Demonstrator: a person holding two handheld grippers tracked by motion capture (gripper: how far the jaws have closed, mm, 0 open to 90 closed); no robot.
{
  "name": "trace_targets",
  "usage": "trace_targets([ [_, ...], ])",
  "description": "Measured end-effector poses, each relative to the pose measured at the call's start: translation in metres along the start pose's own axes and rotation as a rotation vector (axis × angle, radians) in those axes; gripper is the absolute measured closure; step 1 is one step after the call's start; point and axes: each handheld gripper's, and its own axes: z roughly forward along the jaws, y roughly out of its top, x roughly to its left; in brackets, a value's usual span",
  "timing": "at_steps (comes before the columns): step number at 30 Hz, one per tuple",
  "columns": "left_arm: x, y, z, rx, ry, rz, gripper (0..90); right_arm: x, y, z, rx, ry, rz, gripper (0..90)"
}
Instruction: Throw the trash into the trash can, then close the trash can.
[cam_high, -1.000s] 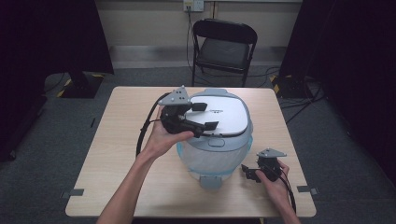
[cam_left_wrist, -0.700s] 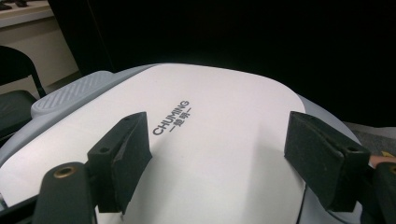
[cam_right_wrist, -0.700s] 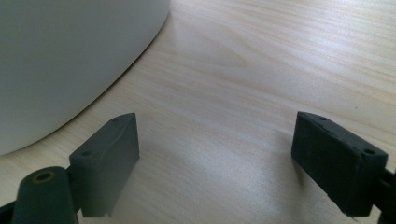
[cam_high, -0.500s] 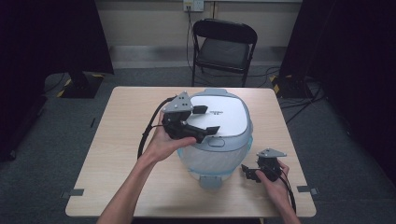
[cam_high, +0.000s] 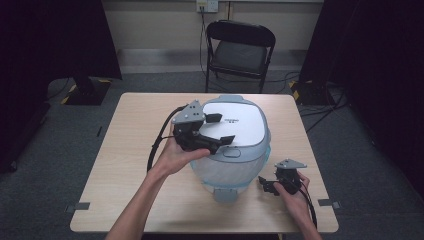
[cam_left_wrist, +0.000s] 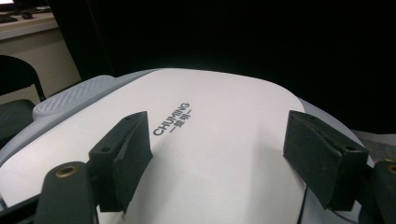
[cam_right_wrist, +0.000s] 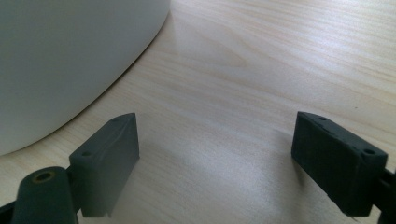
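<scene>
Tabletop (cam_high: 125, 165) carries a pale blue cooker (cam_high: 235, 170) at its middle, white lid (cam_high: 240, 122) shut. Left tool (cam_high: 220, 129) hovers over the lid's left edge, jaws spread wide, holding nothing. Right tool (cam_high: 266, 186) sits low just beside the cooker's right base, jaws wide, empty, over bare wood.

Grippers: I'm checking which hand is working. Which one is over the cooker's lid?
The left gripper, jaws open above the white lid; the right gripper sits low beside the cooker.
</scene>
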Motion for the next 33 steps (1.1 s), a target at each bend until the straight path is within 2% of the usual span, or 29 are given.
trace_targets([
  [8,-0.001,0.000,0.000,0.002,0.008,-0.001,23.6,0.000,0.000,0.000,0.000,-0.001,-0.001,13.8],
  [9,-0.001,0.000,0.000,0.001,0.008,0.004,23.7,0.000,0.000,0.000,-0.002,-0.003,0.000,13.8],
  [10,-0.004,0.001,0.000,0.026,0.023,0.028,24.8,0.000,0.000,0.000,-0.001,-0.001,0.000,13.9],
  [11,-0.004,0.002,0.000,0.037,0.015,0.041,26.8,0.000,0.000,0.000,0.000,0.000,0.001,13.7],
  [18,-0.001,-0.001,-0.001,0.010,0.002,0.022,27.2,0.000,0.000,0.000,0.000,-0.002,0.000,13.8],
  [23,0.010,-0.007,-0.007,-0.040,0.016,-0.049,26.8,0.000,0.000,0.000,-0.001,-0.003,0.001,13.8],
  [26,0.016,-0.008,-0.013,-0.053,0.024,-0.077,26.5,0.000,0.000,0.000,0.000,-0.002,0.001,13.7],
  [28,0.020,-0.007,-0.021,-0.074,0.050,-0.095,26.0,0.000,0.000,0.000,0.000,-0.002,0.000,13.8],
  [32,0.031,-0.009,-0.036,-0.083,0.093,-0.113,23.6,0.000,0.000,0.000,0.000,-0.002,0.001,13.7],
  [33,0.033,-0.010,-0.039,-0.090,0.097,-0.135,23.6,0.000,0.000,0.000,0.001,-0.001,0.001,13.7],
])
